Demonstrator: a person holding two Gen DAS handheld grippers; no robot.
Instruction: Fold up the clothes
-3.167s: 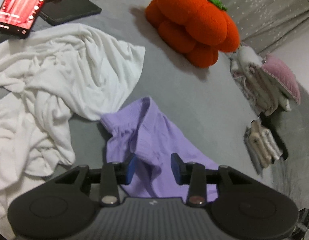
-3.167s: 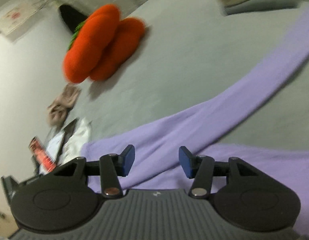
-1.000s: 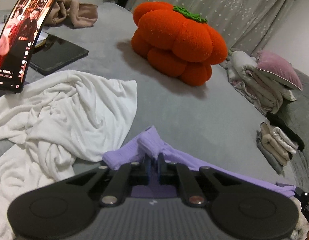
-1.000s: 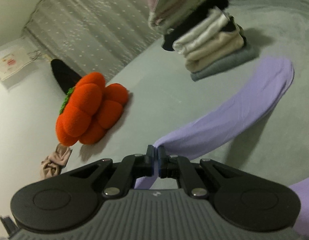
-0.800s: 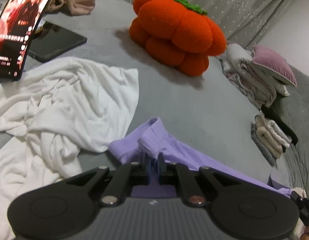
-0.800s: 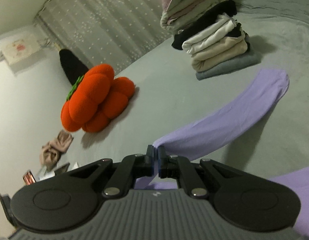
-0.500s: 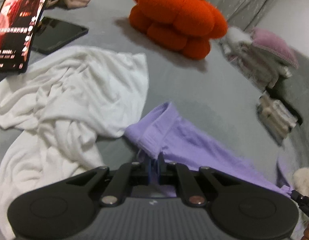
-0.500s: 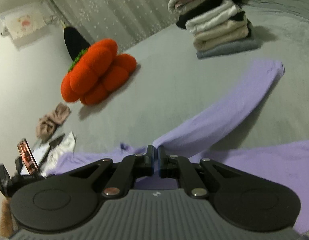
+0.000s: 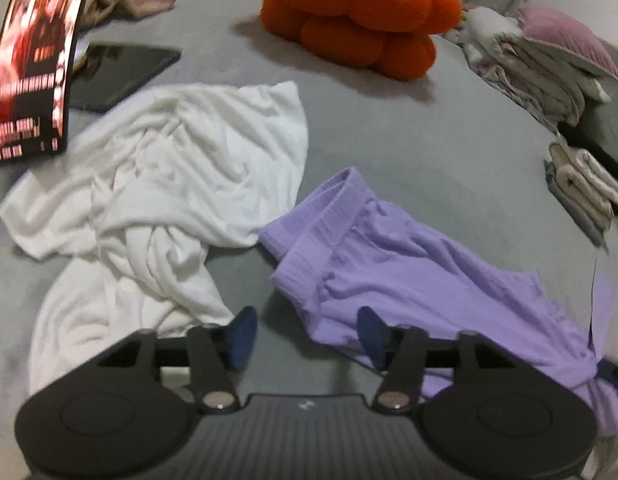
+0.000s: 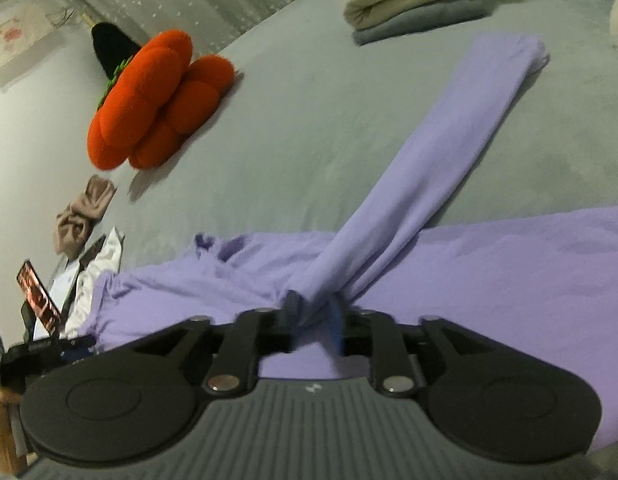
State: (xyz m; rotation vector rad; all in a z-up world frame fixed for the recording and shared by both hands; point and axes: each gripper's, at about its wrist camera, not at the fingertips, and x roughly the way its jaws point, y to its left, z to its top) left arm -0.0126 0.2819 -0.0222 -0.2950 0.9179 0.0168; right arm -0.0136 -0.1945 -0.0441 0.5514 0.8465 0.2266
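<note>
Between right gripper [image 10: 313, 312] pads, purple garment [image 10: 409, 184]

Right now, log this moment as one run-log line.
task: fold clothes | left tongs: open, empty, over purple garment waistband | right tongs: partly parted, purple fabric bunched between | white garment: crumpled, untouched

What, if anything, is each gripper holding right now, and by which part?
The left gripper is open, holding nothing. The right gripper pinches the purple garment at the base of its long sleeve-like strip.
</note>
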